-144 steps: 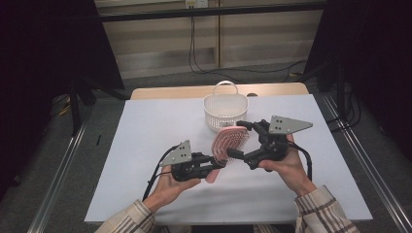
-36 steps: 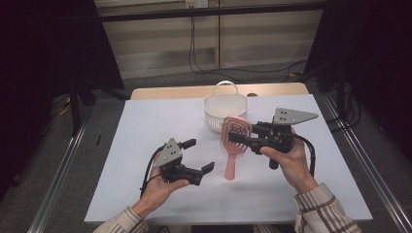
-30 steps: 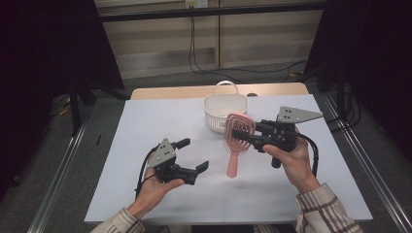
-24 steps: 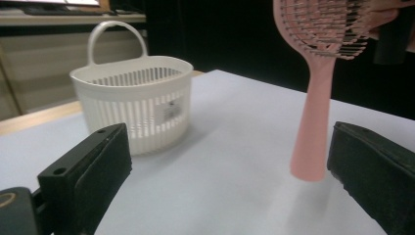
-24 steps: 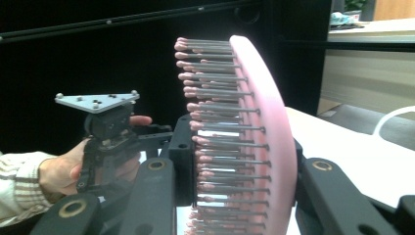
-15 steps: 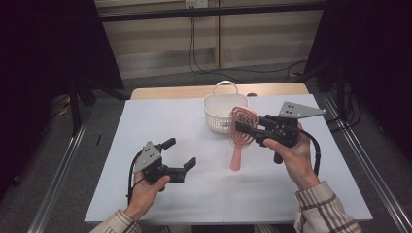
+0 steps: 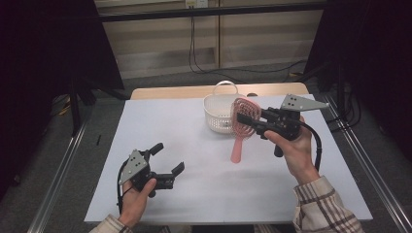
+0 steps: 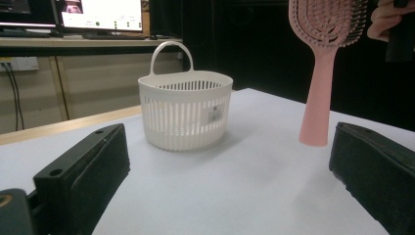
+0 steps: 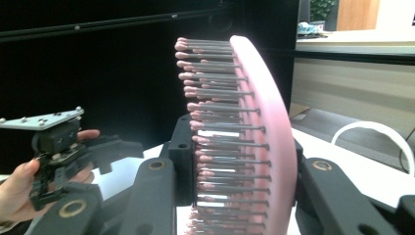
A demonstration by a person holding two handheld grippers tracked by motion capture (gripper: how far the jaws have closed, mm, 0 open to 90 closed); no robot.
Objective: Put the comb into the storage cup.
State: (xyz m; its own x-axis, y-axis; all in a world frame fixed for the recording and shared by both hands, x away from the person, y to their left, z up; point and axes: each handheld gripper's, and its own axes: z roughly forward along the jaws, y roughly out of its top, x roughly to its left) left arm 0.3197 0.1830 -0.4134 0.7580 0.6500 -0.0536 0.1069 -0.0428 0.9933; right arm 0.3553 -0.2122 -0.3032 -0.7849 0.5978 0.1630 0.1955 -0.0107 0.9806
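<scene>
Right gripper (image 7: pixel 246 121) clamps the pink hairbrush (image 7: pixel 241 127) aloft, handle down; left gripper (image 7: pixel 167 158) gapes, seemingly just above the table.

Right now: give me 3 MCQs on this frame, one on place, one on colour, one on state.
1. Where is the white basket?
A. near the table's far edge
B. at the near edge, by the left hand
C. on the floor

2. What colour is the hairbrush?
A. blue
B. pink
C. black

3. What state is the left gripper in?
A. shut on the brush
B. shut on the basket handle
C. open, holding nothing

Answers:
1. A, the high view shows it on the table at the far side.
2. B, head and handle are pink in all views.
3. C, its jaws stand apart over bare table, while the right gripper clamps the brush head.
</scene>
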